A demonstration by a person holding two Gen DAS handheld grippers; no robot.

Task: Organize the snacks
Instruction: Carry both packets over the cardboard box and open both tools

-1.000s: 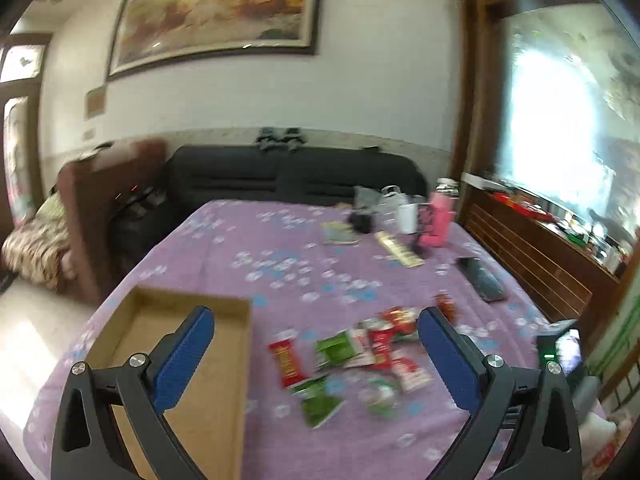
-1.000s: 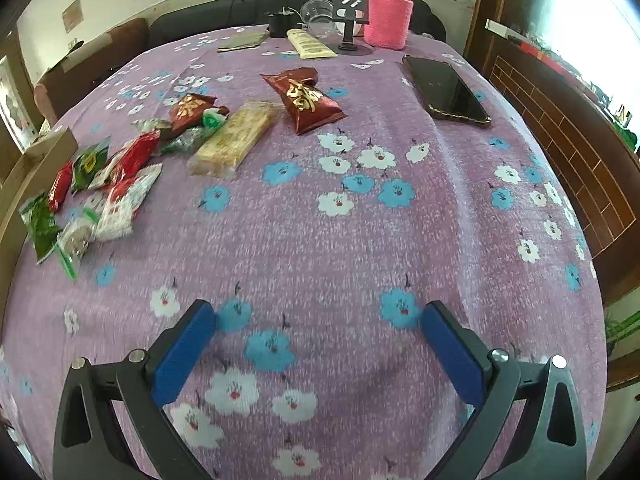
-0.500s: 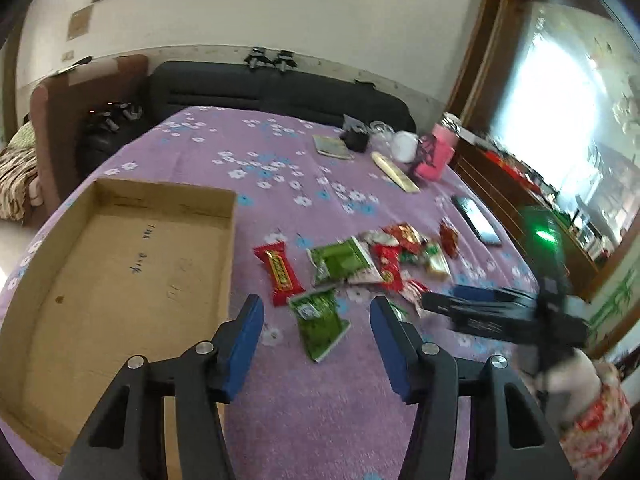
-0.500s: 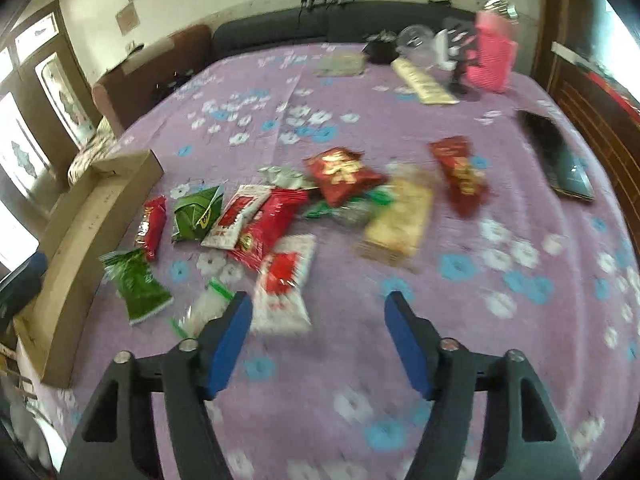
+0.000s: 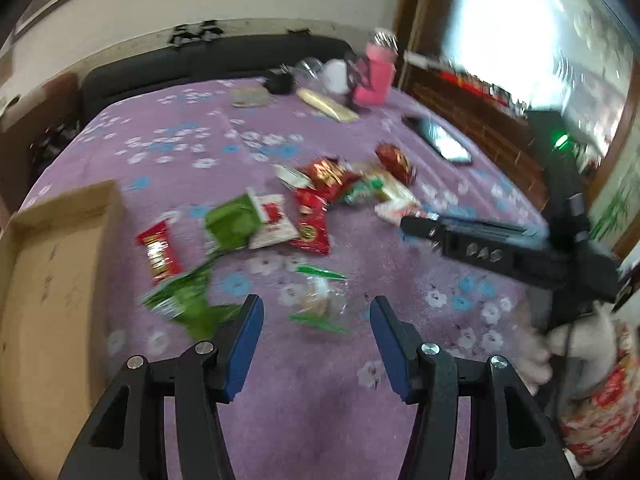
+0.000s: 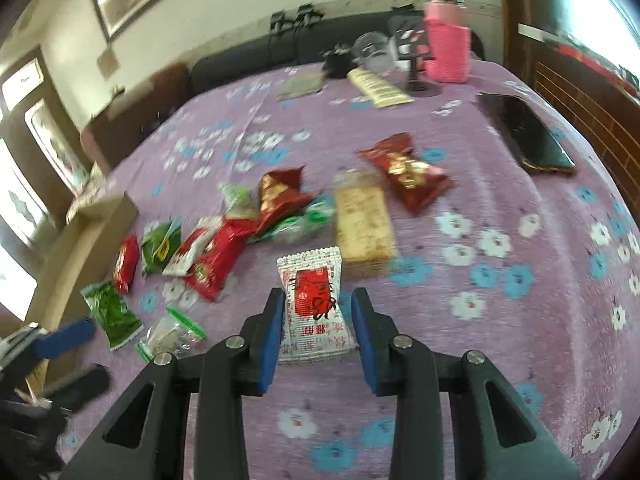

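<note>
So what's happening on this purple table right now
A person with two handheld grippers is sorting snack packets scattered on the flowered tablecloth. The right gripper has its jaws around a white-and-red packet, not clearly clamped. The left gripper is open above a clear packet. The cardboard box shows no snacks inside.
</note>
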